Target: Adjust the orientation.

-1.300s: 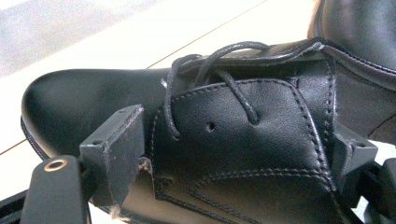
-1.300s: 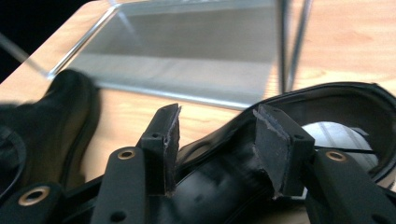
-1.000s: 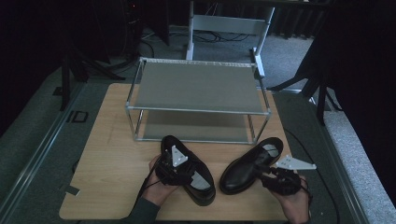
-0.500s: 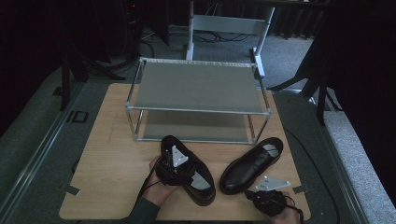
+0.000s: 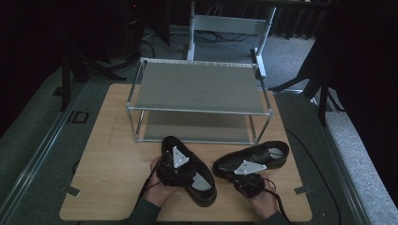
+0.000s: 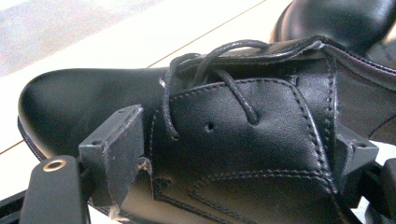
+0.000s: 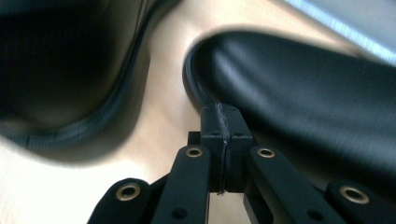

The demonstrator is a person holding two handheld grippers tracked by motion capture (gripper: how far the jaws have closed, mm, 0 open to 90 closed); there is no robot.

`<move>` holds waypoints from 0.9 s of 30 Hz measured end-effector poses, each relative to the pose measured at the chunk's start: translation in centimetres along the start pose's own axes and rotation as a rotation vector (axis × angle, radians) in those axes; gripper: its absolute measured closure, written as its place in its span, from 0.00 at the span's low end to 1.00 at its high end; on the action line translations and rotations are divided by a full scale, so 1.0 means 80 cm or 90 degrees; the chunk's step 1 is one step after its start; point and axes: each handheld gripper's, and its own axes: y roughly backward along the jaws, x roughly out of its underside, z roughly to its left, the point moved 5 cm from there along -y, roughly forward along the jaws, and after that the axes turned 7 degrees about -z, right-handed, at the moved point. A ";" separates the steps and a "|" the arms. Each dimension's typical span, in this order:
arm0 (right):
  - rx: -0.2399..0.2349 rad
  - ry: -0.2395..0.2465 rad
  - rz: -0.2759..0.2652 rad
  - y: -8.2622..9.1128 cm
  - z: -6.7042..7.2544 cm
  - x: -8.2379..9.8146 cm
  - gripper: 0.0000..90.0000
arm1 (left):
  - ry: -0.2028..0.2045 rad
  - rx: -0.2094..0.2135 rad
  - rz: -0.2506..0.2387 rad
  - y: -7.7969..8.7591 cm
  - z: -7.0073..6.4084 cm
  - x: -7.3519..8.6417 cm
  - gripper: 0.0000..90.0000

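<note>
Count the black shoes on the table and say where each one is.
2. One shoe lies front centre, clamped in the left hand-held gripper. The other shoe lies to its right, with the shut right hand-held gripper at its near side.

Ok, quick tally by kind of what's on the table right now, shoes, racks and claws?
Black lace-up shoes: 2, the left shoe clamped across its laced upper by the left claw, and the right shoe lying beside it.
Two-tier metal racks: 1, the rack behind the shoes.
Claws: 2, counting the right claw, shut on nothing at the right shoe's toe.
Total: 5
</note>
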 end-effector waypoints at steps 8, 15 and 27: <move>-0.002 -0.006 -0.026 -0.015 -0.017 -0.026 0.99 | 0.005 0.002 -0.005 -0.001 0.000 0.000 0.22; 0.066 -0.035 -0.100 0.034 -0.046 -0.039 0.88 | 0.006 0.004 -0.006 -0.001 0.001 0.000 0.22; 0.303 -0.201 -0.127 0.132 -0.177 0.005 0.76 | 0.007 0.003 -0.005 -0.001 0.001 0.000 0.22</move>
